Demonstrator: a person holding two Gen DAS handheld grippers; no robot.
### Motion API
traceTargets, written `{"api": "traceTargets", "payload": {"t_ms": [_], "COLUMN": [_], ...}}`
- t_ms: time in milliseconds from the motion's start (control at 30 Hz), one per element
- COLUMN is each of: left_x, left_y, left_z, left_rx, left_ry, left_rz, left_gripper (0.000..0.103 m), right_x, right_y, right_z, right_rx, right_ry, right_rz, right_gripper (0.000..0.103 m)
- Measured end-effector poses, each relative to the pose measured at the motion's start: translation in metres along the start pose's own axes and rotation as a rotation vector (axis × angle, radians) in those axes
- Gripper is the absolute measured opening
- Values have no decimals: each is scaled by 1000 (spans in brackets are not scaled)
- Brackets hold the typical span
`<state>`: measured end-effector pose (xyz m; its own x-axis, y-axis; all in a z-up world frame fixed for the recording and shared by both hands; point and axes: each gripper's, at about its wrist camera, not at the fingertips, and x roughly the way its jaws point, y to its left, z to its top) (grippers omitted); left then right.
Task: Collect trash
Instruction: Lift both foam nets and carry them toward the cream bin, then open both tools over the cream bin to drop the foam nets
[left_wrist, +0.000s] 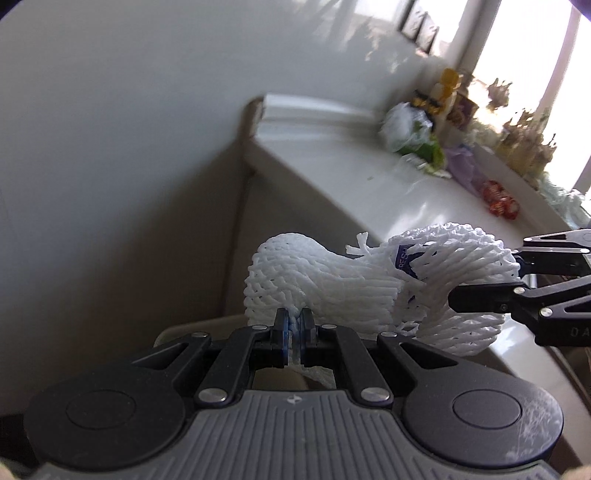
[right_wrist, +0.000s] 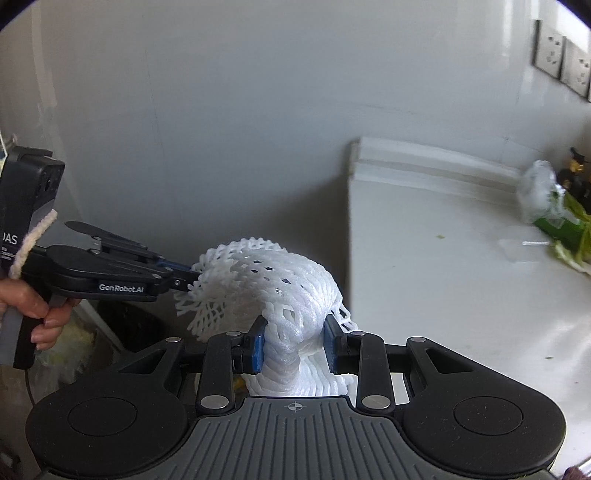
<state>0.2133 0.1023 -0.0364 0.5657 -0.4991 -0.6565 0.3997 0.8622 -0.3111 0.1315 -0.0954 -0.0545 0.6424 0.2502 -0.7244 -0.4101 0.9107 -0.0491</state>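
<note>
Two pieces of white foam fruit netting hang together in the air beside the counter's end. In the left wrist view my left gripper (left_wrist: 294, 325) is shut on the edge of the tube-shaped net (left_wrist: 314, 280). The second net (left_wrist: 461, 273), which bears a small blue label, is pinched from the right by my right gripper (left_wrist: 484, 275). In the right wrist view my right gripper (right_wrist: 295, 341) is shut on a thick fold of its net (right_wrist: 295, 291). There my left gripper (right_wrist: 192, 278), in a person's hand (right_wrist: 37, 314), grips the lacy net (right_wrist: 218, 299) at the left.
A white counter (left_wrist: 332, 166) (right_wrist: 443, 277) runs off to the right, with a plastic bag of greens (left_wrist: 410, 129) (right_wrist: 546, 210), purple plastic (left_wrist: 461, 166) and red wrappers (left_wrist: 498, 201) on it. A dark bin (right_wrist: 129, 325) stands low at the left. A grey wall is behind.
</note>
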Motion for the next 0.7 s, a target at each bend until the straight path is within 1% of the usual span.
{"api": "traceTargets", "payload": {"t_ms": [133,200,333,500,700], "left_x": [14,24,45,69,90], "left_y": [9,15,22,36,47], "left_z": [-13,-20,-33,-48,-60], "left_rx": [-15,-31,-41,-101,-141], "left_ry": [29,50,82,141,177], "left_rz": [54,69,121,136,166], "left_gripper": [5,5,5,5,5], "right_x": [26,42,72,103,136], "right_y": [19,27,37,39,38], "right_z": [-3,-5,-8,-17,-26], "right_rx": [-31,-46,-53,-41,-36], "right_ry": [41,71,129,196,257], "right_rz": [-9,-18,-39,-58,-100], "right_gripper": [30,30,30,30,30]}}
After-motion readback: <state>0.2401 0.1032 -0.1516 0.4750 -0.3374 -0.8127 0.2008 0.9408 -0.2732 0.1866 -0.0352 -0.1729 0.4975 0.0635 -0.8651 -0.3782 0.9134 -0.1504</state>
